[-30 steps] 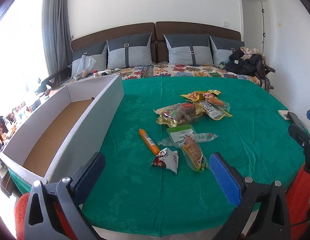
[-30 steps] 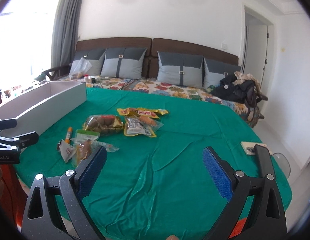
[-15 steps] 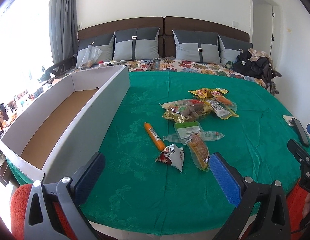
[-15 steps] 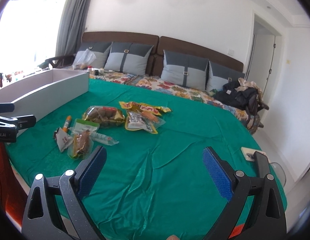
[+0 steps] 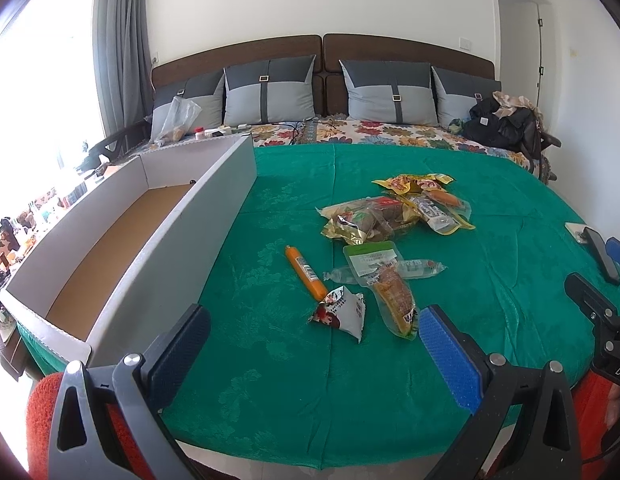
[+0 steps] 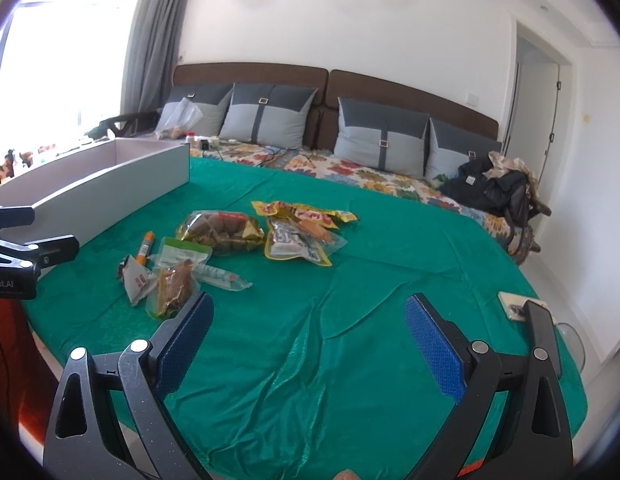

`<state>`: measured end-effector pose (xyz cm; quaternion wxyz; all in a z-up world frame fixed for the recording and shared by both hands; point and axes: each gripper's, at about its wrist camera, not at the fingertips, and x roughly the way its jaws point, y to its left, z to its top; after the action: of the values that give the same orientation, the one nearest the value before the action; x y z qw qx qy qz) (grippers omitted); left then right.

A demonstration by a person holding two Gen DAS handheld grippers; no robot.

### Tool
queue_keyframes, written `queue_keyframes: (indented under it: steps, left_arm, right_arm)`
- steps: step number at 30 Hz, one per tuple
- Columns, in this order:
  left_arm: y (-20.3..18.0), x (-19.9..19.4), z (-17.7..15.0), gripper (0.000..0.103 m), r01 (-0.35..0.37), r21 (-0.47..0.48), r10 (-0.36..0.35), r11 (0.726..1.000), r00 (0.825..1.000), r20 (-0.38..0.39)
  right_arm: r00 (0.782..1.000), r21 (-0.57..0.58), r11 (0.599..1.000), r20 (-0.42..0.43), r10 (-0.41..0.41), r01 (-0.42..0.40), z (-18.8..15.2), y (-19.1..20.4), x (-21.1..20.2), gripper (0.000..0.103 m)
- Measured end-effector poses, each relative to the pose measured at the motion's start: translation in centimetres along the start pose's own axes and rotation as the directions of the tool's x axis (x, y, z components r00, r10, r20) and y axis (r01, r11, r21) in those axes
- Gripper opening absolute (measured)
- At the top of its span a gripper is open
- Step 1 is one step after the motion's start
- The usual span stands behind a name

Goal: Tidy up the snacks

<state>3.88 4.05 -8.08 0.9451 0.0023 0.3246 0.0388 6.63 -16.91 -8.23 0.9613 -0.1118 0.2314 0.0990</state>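
Observation:
Several snack packs lie on a green cloth (image 5: 270, 360): an orange sausage stick (image 5: 306, 272), a small red-and-white packet (image 5: 343, 314), a clear pouch with brown food (image 5: 391, 292), a bag of brown pieces (image 5: 365, 220) and yellow wrappers (image 5: 417, 184). A long white cardboard box (image 5: 214, 216), open on top with nothing inside, stands at the left. My left gripper (image 5: 310, 348) hovers open near the table's front edge, short of the small packet. My right gripper (image 6: 308, 340) is open over bare cloth, right of the clear pouch (image 6: 174, 284). Both hold nothing.
A sofa with grey cushions (image 5: 270, 92) and a floral cover runs behind the table. A black bag (image 5: 505, 124) sits at its right end. A small flat device (image 6: 513, 306) lies on the cloth's right edge. A bright window is at the left.
Both cameras have shifted a little: the left view has risen and come closer to the snacks, the right view has swung slightly right. The snacks and box stay where they were.

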Motion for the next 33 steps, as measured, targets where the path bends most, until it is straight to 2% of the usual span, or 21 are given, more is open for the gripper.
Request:
queue_keyframes:
  steps: [33]
  left_arm:
    - [-0.23,-0.09,-0.05,0.103,0.0,0.003,0.0,1.0,1.0,0.001]
  right_arm:
    - [1.0,0.012,1.0,-0.01,0.009,-0.008,-0.32,-0.09,0.41,0.098]
